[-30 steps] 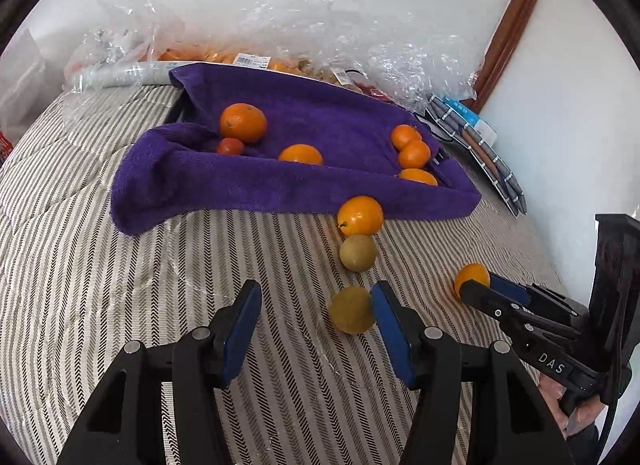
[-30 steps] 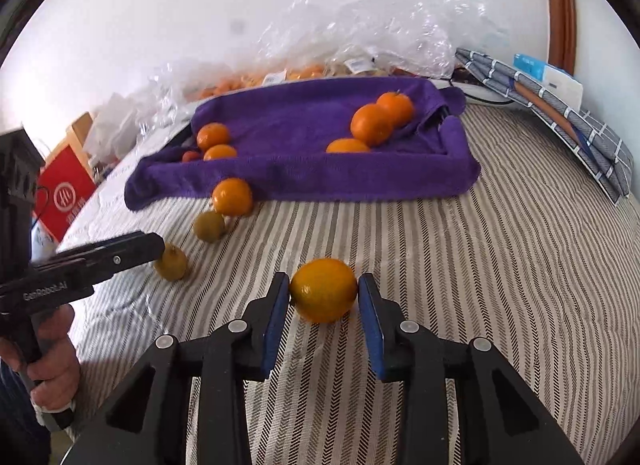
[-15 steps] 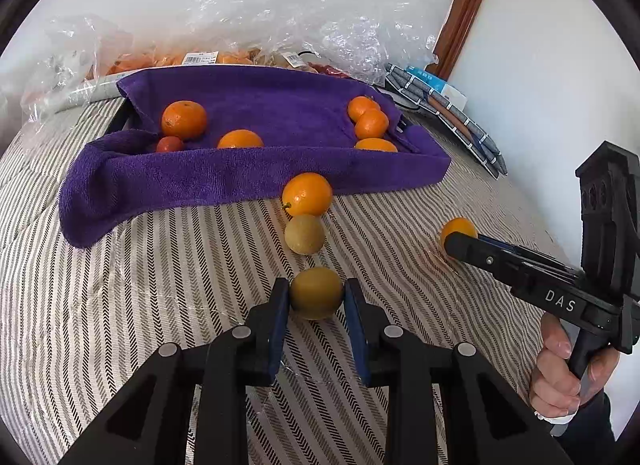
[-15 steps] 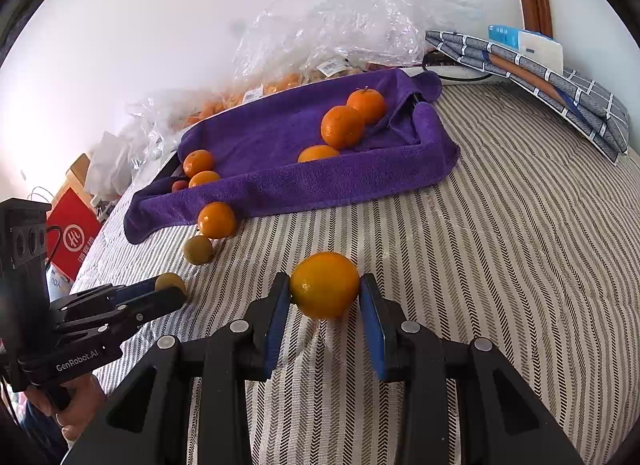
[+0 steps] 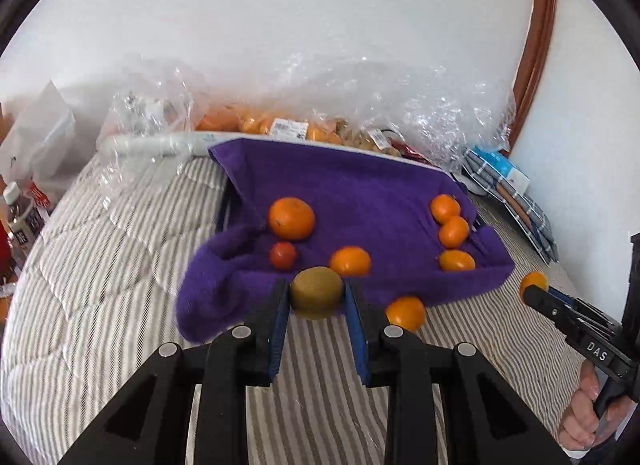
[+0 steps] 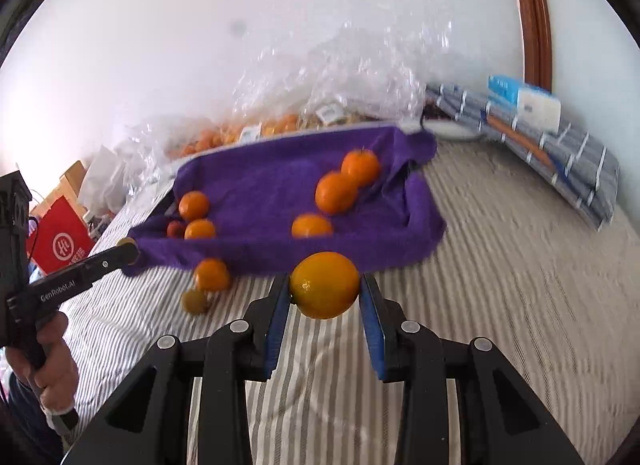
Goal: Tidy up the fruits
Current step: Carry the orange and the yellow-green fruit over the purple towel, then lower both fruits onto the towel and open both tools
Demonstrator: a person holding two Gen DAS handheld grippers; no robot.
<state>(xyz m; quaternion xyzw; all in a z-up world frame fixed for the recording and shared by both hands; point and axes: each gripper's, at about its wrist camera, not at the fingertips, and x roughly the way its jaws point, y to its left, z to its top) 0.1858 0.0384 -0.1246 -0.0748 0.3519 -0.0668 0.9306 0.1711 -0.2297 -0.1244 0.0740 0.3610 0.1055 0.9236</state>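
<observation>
My left gripper (image 5: 317,299) is shut on a green-brown kiwi (image 5: 316,291) and holds it above the bed, just before the purple towel tray (image 5: 360,189). My right gripper (image 6: 325,297) is shut on an orange (image 6: 324,284), lifted above the striped bedding. The tray holds several oranges (image 5: 291,218) and a small red fruit (image 5: 283,255). One orange (image 5: 405,313) and one kiwi (image 6: 195,301) lie on the bed in front of the tray. The right gripper also shows in the left wrist view (image 5: 534,293).
Clear plastic bags (image 5: 360,105) with more fruit lie behind the tray against the wall. Folded striped cloth and a box (image 6: 540,125) sit at the right. A red bag (image 6: 60,241) stands at the left bed edge.
Both grippers have risen from the bed with their fruit and moved toward the purple tray. The left closed on the kiwi a second ago.
</observation>
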